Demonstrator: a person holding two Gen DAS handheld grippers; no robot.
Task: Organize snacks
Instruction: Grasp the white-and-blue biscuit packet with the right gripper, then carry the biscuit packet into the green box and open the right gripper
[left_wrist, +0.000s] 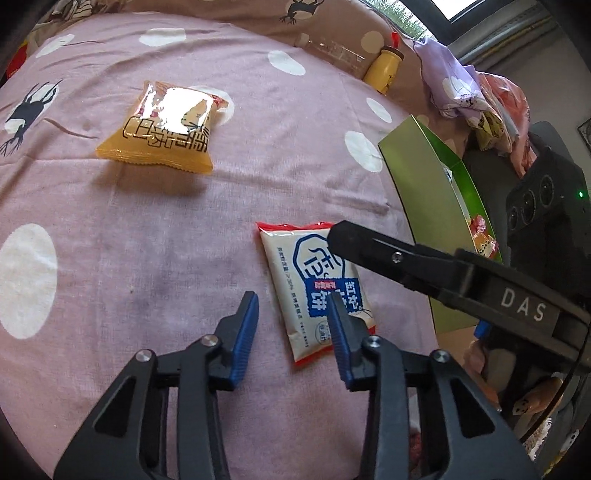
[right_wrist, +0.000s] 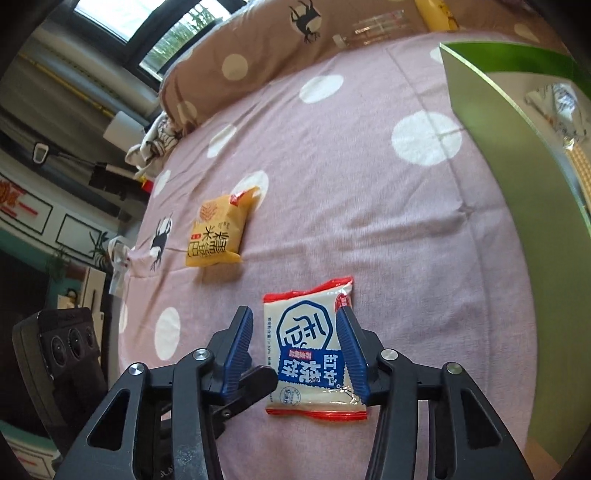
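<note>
A white snack packet (right_wrist: 306, 354) with blue print and red edges lies flat on the pink spotted bedsheet (right_wrist: 332, 166). My right gripper (right_wrist: 292, 312) stands open astride it, a blue pad at each side, the left pad clear of the packet's edge. In the left wrist view the same packet (left_wrist: 314, 280) lies partly under my open left gripper (left_wrist: 293, 299), and one of the right gripper's fingers (left_wrist: 369, 251) reaches over its top. An orange snack packet (left_wrist: 162, 129) (right_wrist: 216, 236) lies further off on the sheet. A green box (left_wrist: 417, 192) (right_wrist: 509, 184) stands open at the right.
Some wrapped snacks (left_wrist: 480, 236) show inside the green box. A yellow bottle (left_wrist: 384, 70) and a clear bottle (left_wrist: 332, 48) lie against the brown pillow (right_wrist: 258, 55) at the far side. Crumpled clothes (left_wrist: 461, 85) sit behind the box. The bed's edge runs along the left (right_wrist: 125, 295).
</note>
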